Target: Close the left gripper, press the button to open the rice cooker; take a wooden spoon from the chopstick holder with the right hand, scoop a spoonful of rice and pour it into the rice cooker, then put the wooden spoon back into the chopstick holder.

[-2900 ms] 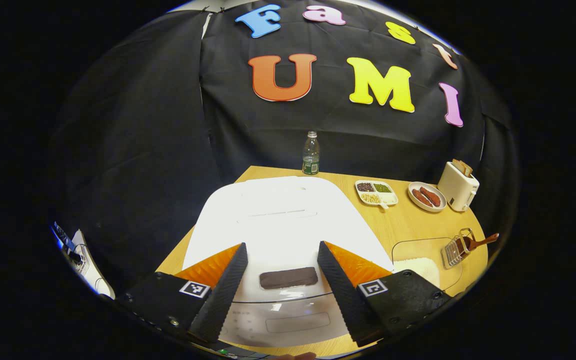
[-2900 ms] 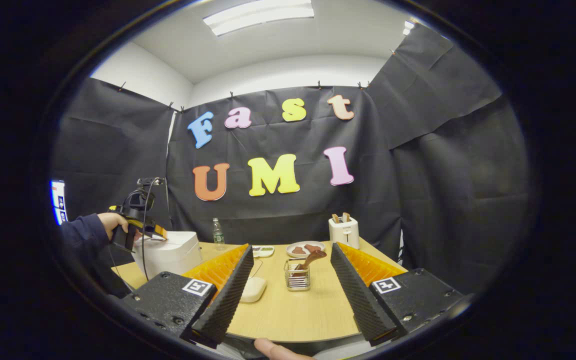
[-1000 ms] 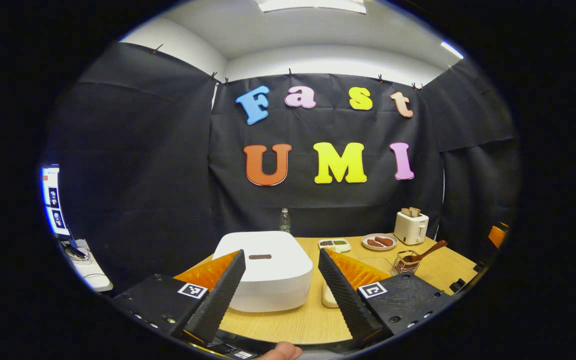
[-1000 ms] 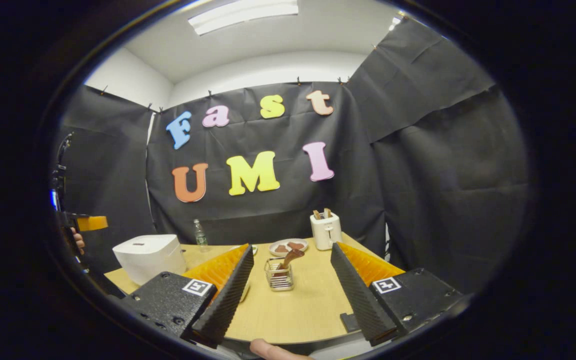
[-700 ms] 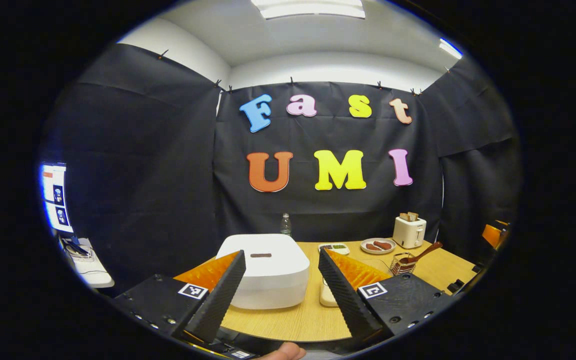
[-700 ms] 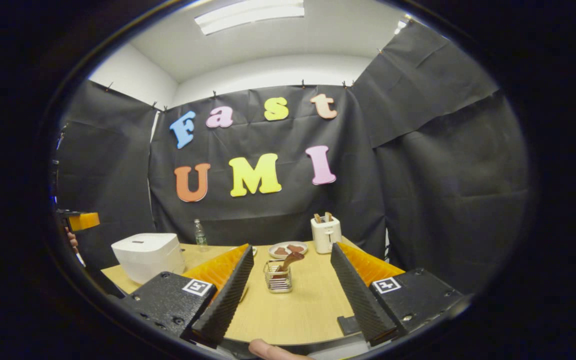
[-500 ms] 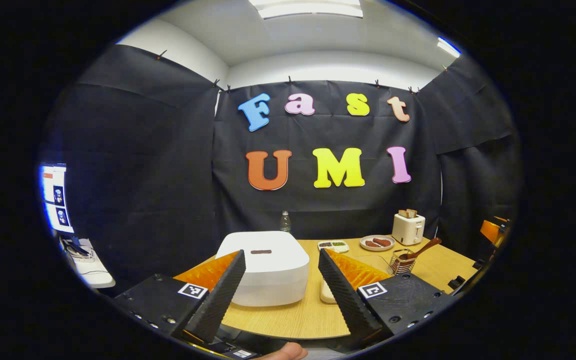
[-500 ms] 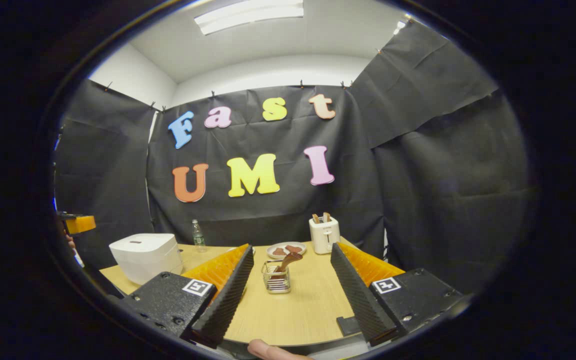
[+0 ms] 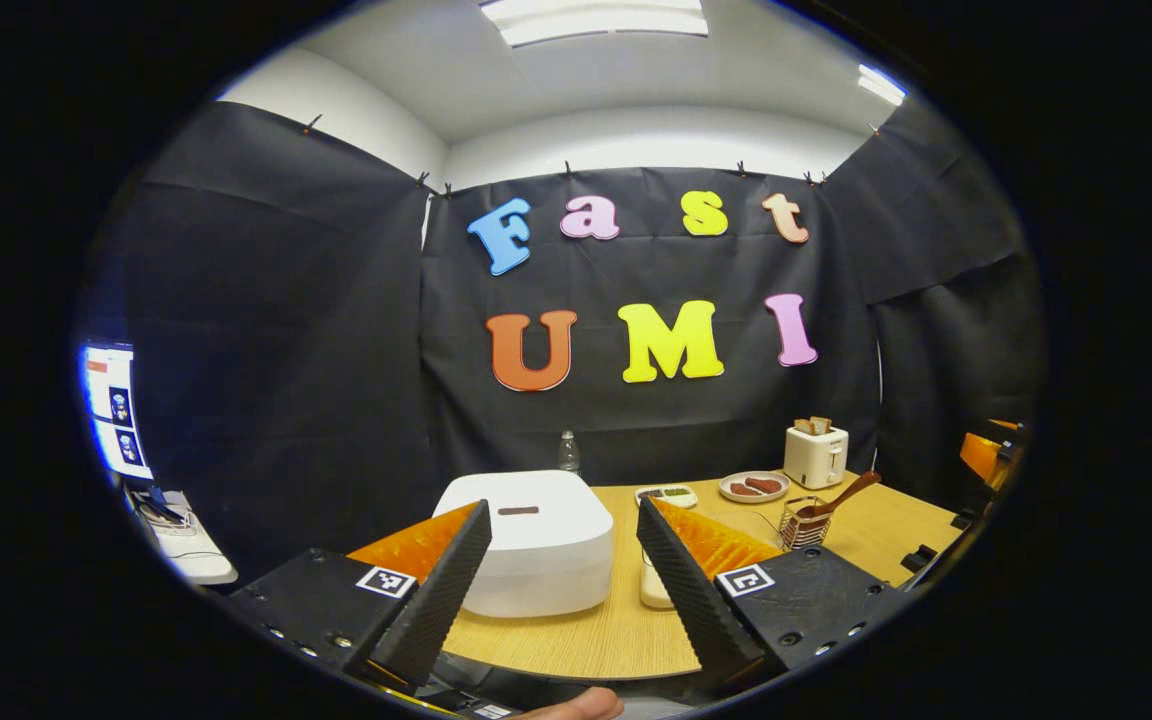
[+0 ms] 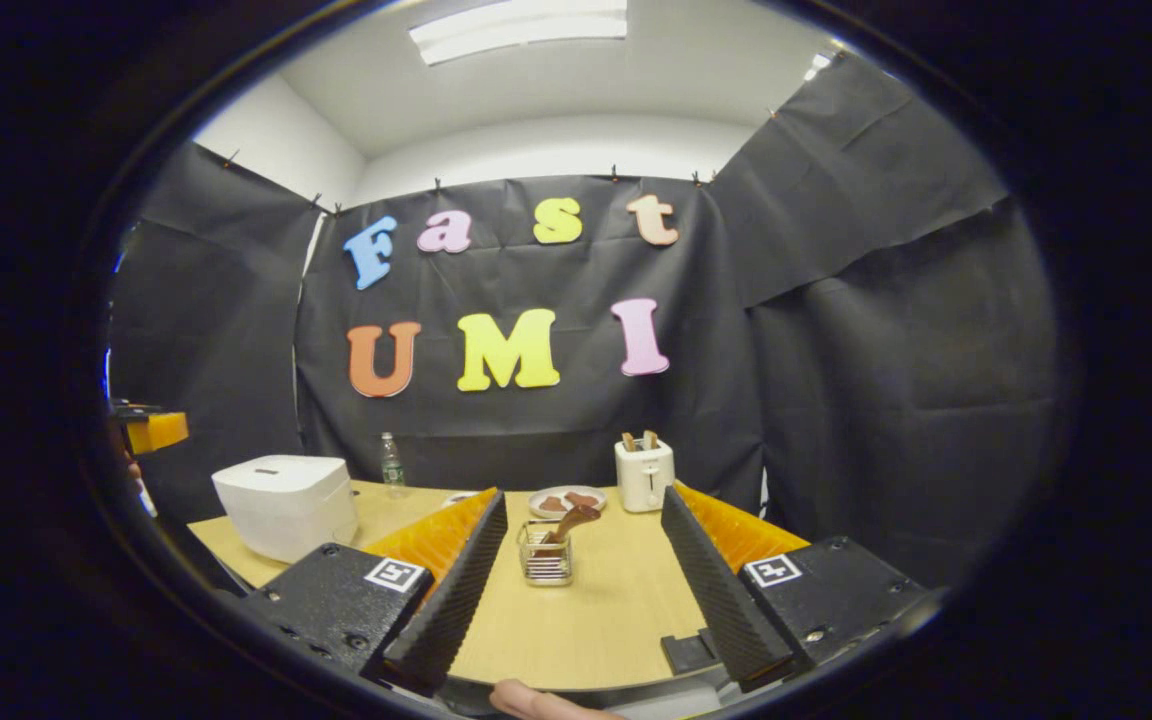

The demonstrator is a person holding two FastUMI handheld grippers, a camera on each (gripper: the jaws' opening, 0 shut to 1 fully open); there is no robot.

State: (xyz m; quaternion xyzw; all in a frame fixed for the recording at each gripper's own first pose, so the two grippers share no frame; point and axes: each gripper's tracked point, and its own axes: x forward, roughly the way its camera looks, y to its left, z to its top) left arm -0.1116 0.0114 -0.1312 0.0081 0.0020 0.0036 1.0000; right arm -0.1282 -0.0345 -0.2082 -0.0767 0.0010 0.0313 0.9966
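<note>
Looking along the left gripper [image 9: 563, 570]: fingers spread wide, holding nothing, raised at the near edge of the bench [image 9: 576, 640]. Between them, farther off, the white rice cooker [image 9: 531, 540], lid down. Right of it, the chopstick holder [image 9: 801, 523] with the wooden spoon [image 9: 839, 497] leaning out.

Looking along the right gripper [image 10: 581, 575]: fingers likewise wide and empty. Straight ahead between them, chopstick holder [image 10: 539, 553] and spoon [image 10: 570, 520]; rice cooker [image 10: 286, 505] well off to the left.
</note>
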